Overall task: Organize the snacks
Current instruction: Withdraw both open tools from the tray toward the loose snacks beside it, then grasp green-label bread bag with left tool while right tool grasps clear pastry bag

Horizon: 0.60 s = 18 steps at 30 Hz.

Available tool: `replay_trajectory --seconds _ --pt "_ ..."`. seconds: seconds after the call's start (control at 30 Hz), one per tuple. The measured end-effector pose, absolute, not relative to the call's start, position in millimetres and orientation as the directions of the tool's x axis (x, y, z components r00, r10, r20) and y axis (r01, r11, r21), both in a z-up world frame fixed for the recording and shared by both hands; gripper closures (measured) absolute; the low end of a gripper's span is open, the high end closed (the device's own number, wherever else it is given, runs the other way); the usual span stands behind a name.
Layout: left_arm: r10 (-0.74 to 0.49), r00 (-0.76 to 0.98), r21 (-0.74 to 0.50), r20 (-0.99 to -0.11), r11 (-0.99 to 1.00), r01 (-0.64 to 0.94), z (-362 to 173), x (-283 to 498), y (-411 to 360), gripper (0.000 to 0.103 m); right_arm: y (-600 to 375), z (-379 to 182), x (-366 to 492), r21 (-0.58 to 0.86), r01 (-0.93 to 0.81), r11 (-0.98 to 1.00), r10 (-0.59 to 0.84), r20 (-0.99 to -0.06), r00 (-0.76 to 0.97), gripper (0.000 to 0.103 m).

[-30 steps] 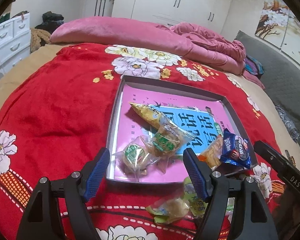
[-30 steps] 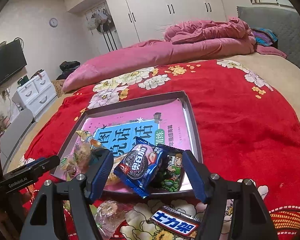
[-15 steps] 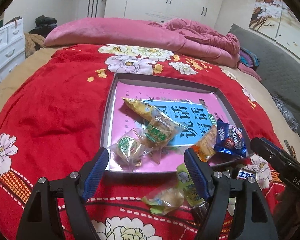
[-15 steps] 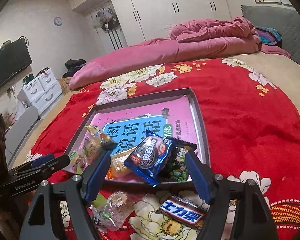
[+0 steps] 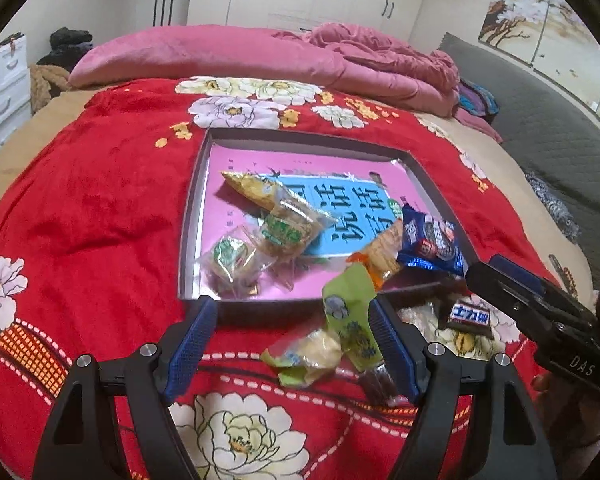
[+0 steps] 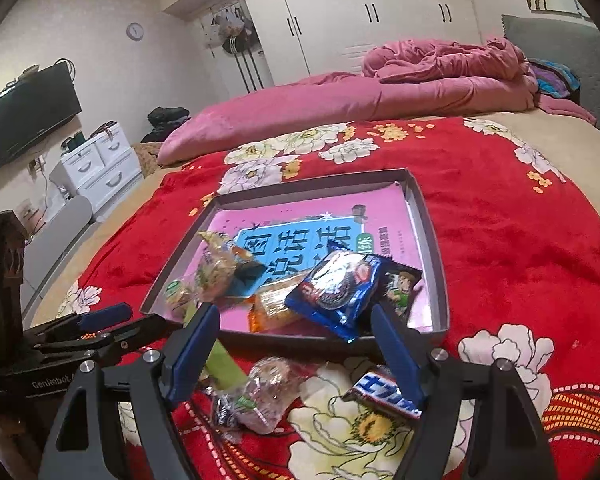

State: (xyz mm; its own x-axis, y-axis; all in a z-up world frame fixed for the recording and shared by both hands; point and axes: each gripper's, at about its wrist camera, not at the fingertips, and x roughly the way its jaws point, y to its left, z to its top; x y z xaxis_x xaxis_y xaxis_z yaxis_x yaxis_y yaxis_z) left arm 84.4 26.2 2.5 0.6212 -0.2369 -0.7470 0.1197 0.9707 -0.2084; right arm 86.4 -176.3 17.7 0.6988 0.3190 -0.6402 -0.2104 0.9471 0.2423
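left tool [image 5: 292,332]: black frame, blue pads, silver screws | right tool [image 6: 296,340]: same, "GenRobot" lettering

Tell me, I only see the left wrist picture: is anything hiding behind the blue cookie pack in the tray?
Observer: Yes. The right wrist view shows a dark packet with a cartoon kid in the tray, tucked behind the blue cookie pack.
Operator: Is the right gripper holding a snack?
Observer: No. The right gripper is open, with nothing pinched between its blue pads.
Operator: Is there a clock in the room?
Observer: Yes, a round wall clock hangs above the television.
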Motion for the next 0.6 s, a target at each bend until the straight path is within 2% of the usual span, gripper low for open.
replay_trajectory --seconds 0.6 --pt "-0.23 0.52 -0.187 -0.822 0.973 0.135 -19.1 83.7 21.0 0.024 -166.5 2.7 71.4 0.253 -0.213 0.944 0.331 -0.709 0.623 0.025"
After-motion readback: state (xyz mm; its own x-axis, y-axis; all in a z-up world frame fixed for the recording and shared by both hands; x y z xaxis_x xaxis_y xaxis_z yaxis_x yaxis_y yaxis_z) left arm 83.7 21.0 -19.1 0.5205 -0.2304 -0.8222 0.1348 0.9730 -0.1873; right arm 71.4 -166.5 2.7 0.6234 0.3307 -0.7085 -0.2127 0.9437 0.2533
